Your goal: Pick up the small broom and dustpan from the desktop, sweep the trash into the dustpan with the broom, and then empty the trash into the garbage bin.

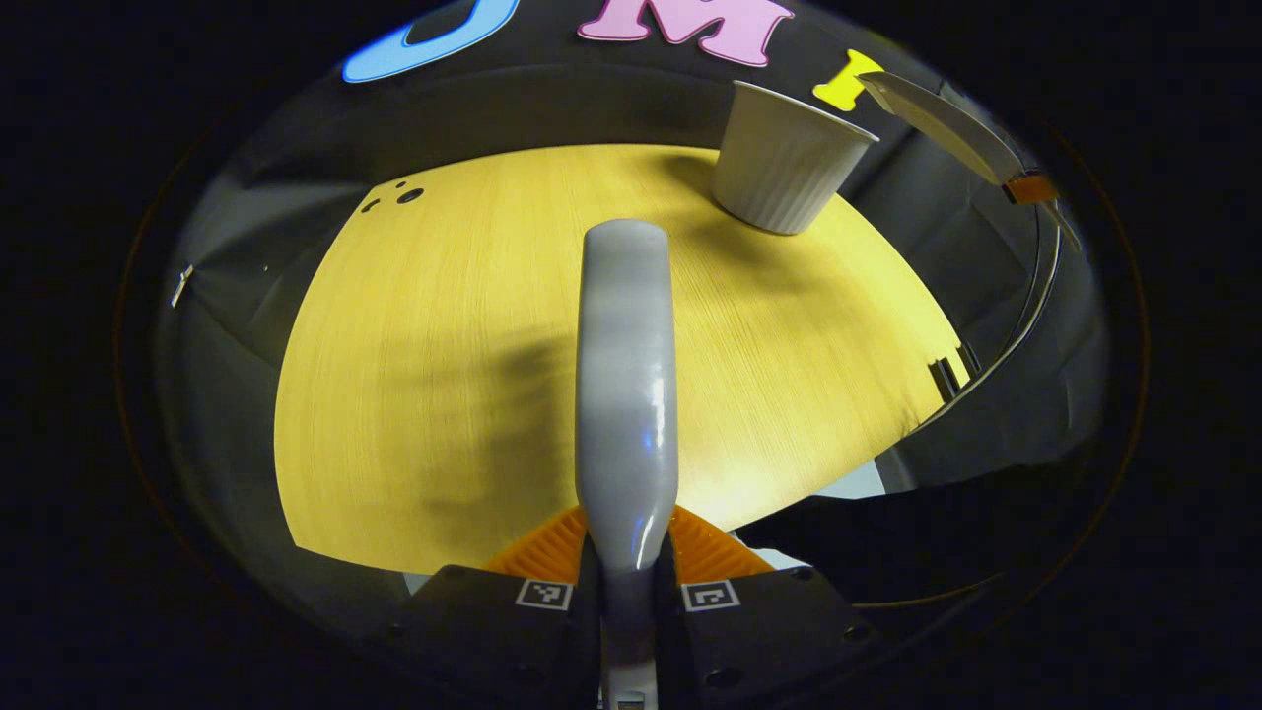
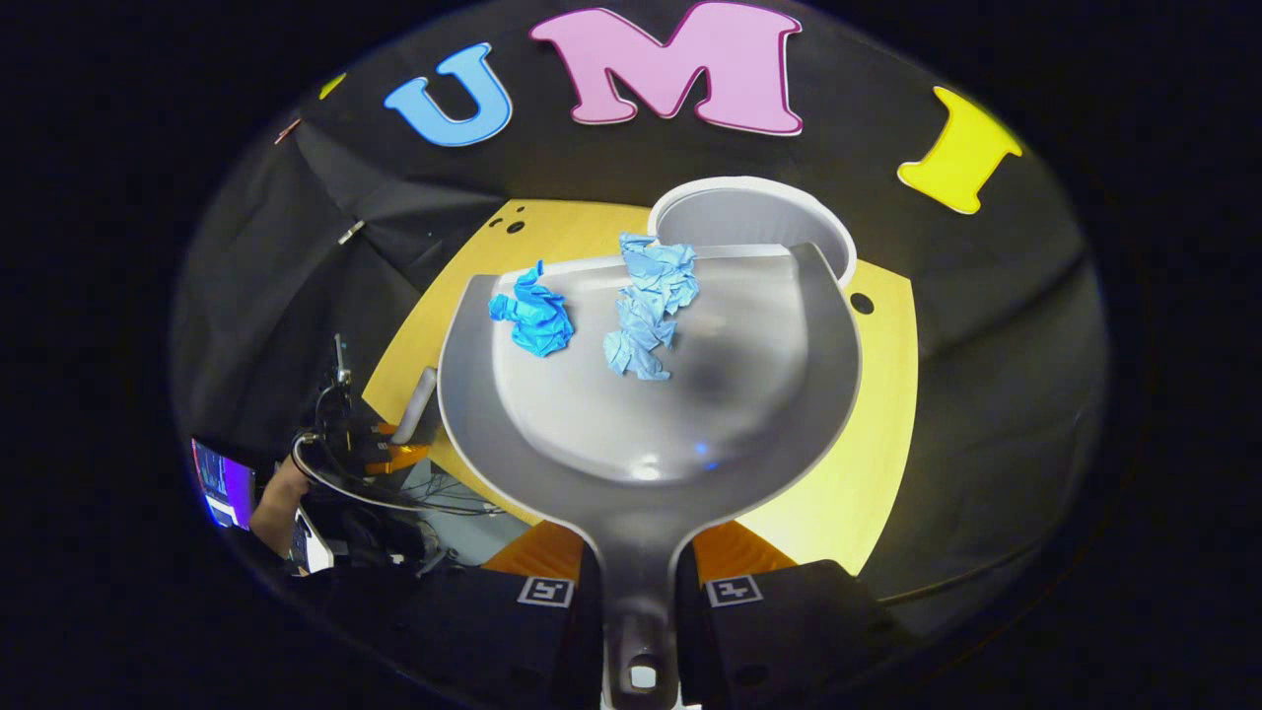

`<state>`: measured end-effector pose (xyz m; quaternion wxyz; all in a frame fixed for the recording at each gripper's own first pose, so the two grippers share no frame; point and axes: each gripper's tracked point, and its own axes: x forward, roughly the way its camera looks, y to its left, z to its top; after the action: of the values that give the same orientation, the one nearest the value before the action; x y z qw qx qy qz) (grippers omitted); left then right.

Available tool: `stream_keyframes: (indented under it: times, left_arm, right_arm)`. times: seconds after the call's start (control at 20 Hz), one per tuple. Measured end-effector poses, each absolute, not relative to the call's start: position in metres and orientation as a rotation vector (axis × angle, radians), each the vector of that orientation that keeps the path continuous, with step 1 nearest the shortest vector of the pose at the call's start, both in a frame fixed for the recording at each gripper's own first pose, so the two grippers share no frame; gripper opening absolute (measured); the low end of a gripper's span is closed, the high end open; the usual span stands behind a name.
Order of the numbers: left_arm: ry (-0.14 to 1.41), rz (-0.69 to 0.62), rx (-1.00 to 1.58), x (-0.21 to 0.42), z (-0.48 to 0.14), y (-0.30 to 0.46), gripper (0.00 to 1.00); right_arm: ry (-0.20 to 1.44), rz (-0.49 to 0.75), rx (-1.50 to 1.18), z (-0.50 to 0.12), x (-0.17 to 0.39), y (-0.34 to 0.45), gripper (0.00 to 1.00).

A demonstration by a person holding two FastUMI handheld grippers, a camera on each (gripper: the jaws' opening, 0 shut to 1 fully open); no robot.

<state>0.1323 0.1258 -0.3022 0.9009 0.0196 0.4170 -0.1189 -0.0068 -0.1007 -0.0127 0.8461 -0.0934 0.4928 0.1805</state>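
Note:
In the left gripper view my left gripper (image 1: 627, 548) is shut on the grey broom handle (image 1: 627, 394), which points forward over the yellow tabletop (image 1: 434, 375). The white ribbed garbage bin (image 1: 784, 163) stands at the far edge of the table. In the right gripper view my right gripper (image 2: 636, 558) is shut on the handle of the grey dustpan (image 2: 710, 424). Two crumpled blue trash pieces (image 2: 535, 318) (image 2: 649, 308) lie near the pan's front lip. That lip overlaps the open bin (image 2: 749, 212). The dustpan's edge (image 1: 946, 120) shows high at the right in the left gripper view.
Far left in the right gripper view, a person's hand (image 2: 271, 505) holds the left gripper (image 2: 394, 441) with the broom (image 2: 419, 402) among cables. Dark holes (image 2: 862, 303) mark the tabletop beside the bin. Black cloth surrounds the table.

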Motion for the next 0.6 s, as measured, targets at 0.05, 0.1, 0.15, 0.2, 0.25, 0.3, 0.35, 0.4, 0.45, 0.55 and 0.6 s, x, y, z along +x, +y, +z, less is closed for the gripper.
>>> stream_keyframes:
  times: [0.05, 0.1, 0.15, 0.2, 0.25, 0.3, 0.35, 0.4, 0.45, 0.55, 0.6]
  left_arm:
    - [0.859, -0.238, 0.037, 0.134, -0.301, 0.126, 0.29]
    - [0.856, -0.234, 0.03, 0.136, -0.299, 0.127, 0.26]
    - [0.853, -0.227, 0.022, 0.136, -0.298, 0.127, 0.29]
    - [0.852, -0.219, 0.013, 0.138, -0.297, 0.128, 0.26]
    - [0.85, -0.21, 0.006, 0.139, -0.296, 0.129, 0.26]
    - [0.848, -0.2, 0.002, 0.14, -0.294, 0.13, 0.26]
    - [0.846, -0.192, 0.0, 0.142, -0.293, 0.13, 0.26]
    - [0.845, -0.186, -0.002, 0.143, -0.291, 0.131, 0.26]
    - [0.845, -0.178, -0.003, 0.143, -0.291, 0.131, 0.26]
    - [0.845, -0.162, -0.008, 0.143, -0.291, 0.132, 0.29]
    - [0.849, -0.156, -0.02, 0.142, -0.291, 0.131, 0.26]
  right_arm:
    - [1.03, 0.376, -0.203, -0.008, 0.001, -0.104, 0.34]
    - [1.019, 0.369, -0.211, -0.005, 0.015, -0.108, 0.34]
    - [1.008, 0.358, -0.221, -0.001, 0.029, -0.113, 0.34]
    - [0.997, 0.349, -0.231, 0.003, 0.041, -0.12, 0.34]
    - [0.986, 0.34, -0.245, 0.006, 0.052, -0.125, 0.34]
    - [0.973, 0.328, -0.262, 0.008, 0.065, -0.13, 0.34]
    - [0.966, 0.321, -0.275, 0.006, 0.077, -0.133, 0.34]
    - [0.96, 0.314, -0.285, 0.005, 0.088, -0.135, 0.34]
    - [0.958, 0.316, -0.294, 0.005, 0.097, -0.136, 0.34]
    - [0.952, 0.304, -0.327, 0.0, 0.119, -0.142, 0.34]
    - [0.946, 0.289, -0.344, -0.002, 0.129, -0.147, 0.34]
